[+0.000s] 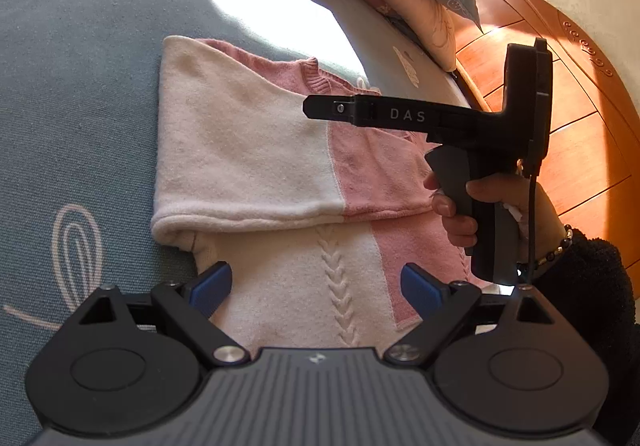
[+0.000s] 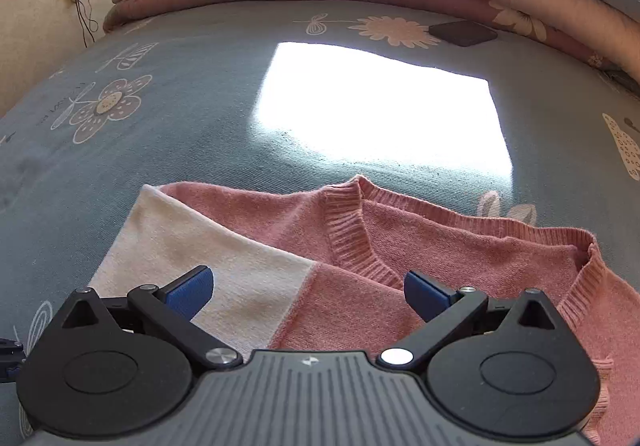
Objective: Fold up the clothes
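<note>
Sweater (image 1: 256,150), pink and cream knit, lying on blue floral bed (image 1: 80,86), one sleeve (image 1: 240,174) folded across. Left claw (image 1: 316,286) and right claw (image 2: 308,294) both spread wide, empty, hovering above. Risk: loose sleeve sliding off, or pinching both layers and undoing fold.

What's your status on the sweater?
Left gripper open, right gripper open, both empty. Sweater flat on bed, one sleeve folded across. Nothing in the way.
</note>
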`<state>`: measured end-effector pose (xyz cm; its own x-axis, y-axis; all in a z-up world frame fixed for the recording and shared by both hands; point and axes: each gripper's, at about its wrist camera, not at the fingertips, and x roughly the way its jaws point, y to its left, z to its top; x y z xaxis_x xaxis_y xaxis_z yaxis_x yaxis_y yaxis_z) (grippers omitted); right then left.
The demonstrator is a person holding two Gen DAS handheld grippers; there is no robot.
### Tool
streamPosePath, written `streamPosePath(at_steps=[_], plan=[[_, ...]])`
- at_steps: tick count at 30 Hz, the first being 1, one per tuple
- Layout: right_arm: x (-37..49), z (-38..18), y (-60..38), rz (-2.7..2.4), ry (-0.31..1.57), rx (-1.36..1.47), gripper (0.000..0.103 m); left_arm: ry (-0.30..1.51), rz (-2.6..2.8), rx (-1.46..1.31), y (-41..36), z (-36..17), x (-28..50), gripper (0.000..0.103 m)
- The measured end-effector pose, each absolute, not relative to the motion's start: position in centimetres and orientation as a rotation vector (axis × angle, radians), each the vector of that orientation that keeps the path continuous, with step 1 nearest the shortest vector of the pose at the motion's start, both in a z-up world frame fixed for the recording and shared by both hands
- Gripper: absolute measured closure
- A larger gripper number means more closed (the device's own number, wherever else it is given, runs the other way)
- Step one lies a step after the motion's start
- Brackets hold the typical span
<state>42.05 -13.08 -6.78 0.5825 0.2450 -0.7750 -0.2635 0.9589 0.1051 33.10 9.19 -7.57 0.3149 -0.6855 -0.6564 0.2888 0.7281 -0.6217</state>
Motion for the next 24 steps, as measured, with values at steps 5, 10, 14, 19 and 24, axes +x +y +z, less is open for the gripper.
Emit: streamPosePath(at_steps=[5, 10, 14, 19, 24], plan=[[43.5, -7.1, -9.4, 0.365, 0.911, -0.141, 0.000, 1.066, -0.652, -0.451, 10.2, -7.4, 33.2, 0.012], [46.2, -9.0, -8.0, 0.339, 0.961, -0.135, 0.000, 1.081, -0.633, -0.450, 10.7, -7.7, 33.6, 0.012], [46.4, -7.6, -8.6, 0.366, 0.918, -0.082, 0.000, 1.054, -0.616, -0.478, 12.2, -7.2, 33.5, 0.012], [46.9, -5.8, -10.2, 0.494, 0.934, 0.160, 0.003, 1.014, -0.595, -0.525, 14.2, -6.5, 33.2, 0.012], [47.4, -6.0, -8.1, 0.627, 0.964, 0.259, 0.003, 0.997, -0.587, -0.547, 15.2, -6.1, 33.1, 0.012]])
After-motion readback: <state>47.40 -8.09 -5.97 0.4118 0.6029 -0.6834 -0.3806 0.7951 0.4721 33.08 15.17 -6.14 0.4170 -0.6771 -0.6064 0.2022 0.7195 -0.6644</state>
